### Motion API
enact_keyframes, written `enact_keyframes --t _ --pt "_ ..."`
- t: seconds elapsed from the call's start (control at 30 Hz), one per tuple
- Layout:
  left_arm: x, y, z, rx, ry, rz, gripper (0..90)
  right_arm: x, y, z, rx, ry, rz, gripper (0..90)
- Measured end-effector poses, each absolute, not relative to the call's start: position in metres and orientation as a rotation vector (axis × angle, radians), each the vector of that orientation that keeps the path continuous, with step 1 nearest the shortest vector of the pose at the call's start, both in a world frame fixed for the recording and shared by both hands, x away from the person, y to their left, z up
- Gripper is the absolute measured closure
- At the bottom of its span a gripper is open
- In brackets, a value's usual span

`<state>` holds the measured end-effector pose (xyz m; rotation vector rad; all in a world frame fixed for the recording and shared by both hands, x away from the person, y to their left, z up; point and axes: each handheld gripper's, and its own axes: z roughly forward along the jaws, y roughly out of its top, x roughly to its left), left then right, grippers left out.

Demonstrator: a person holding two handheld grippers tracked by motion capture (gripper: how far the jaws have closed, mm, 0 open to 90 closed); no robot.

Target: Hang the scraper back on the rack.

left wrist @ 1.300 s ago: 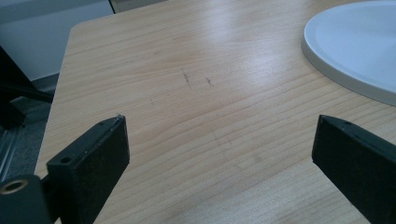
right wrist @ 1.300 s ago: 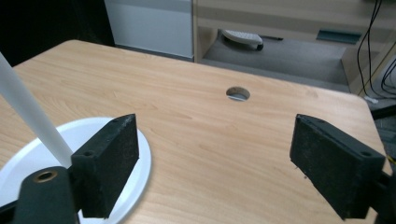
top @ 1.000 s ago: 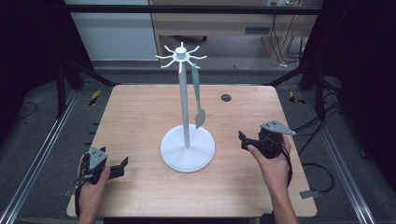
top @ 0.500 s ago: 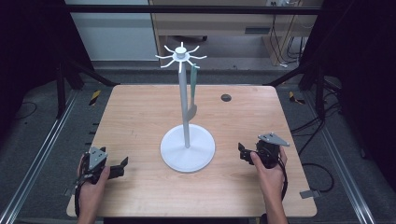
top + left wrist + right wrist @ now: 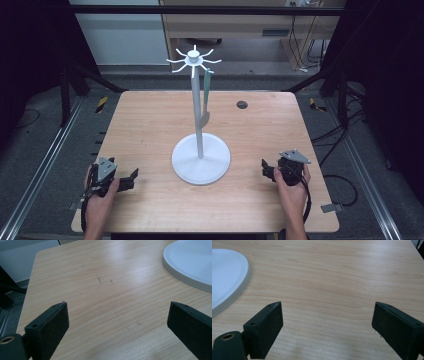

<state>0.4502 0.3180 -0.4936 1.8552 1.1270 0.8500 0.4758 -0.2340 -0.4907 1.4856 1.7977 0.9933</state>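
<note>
Nearest the person, at the front edge of the wooden table [image 5: 150, 130], both grippers rest low over the bare wood, each held in one hand. At the front left corner the left gripper [image 5: 131, 176] points toward the middle of the table, its jaws spread wide with nothing between them; in the left gripper view [image 5: 117, 322] only wood grain and a few faint scratches lie in the gap. At the front right the right gripper [image 5: 265, 167] points inward as well, jaws likewise wide apart and holding nothing; the right gripper view [image 5: 327, 320] shows plain tabletop between them.

Between the two grippers, a little farther back, stands the white stand [image 5: 196, 105]. Its round base [image 5: 201, 160] sits flat on the wood, well apart from either gripper, slightly nearer the right one than the left. The base's rim enters the left gripper view at the upper right [image 5: 190, 265], ahead of and to the right of those jaws, and the right gripper view at the upper left [image 5: 227, 275], ahead of and to the left of those jaws. Neither gripper touches it.

Beyond the base the stand's thin pole rises upright to a crown of short hooks [image 5: 193, 60]. From a hook on the right side hangs a pale green utensil [image 5: 205, 102], close beside the pole, its broad lower end clear of the base.

Farther still, beyond the right gripper, a small dark round hole [image 5: 242, 104] sits in the table near its far edge.
</note>
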Motion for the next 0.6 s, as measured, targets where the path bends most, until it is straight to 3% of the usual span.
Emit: enact_keyframes --t 0.6 --pt "0.455 0.317 -0.498 1.849 1.131 0.85 2.9 0.474 -0.249 -0.502 1.545 1.741 0.976 9.4"
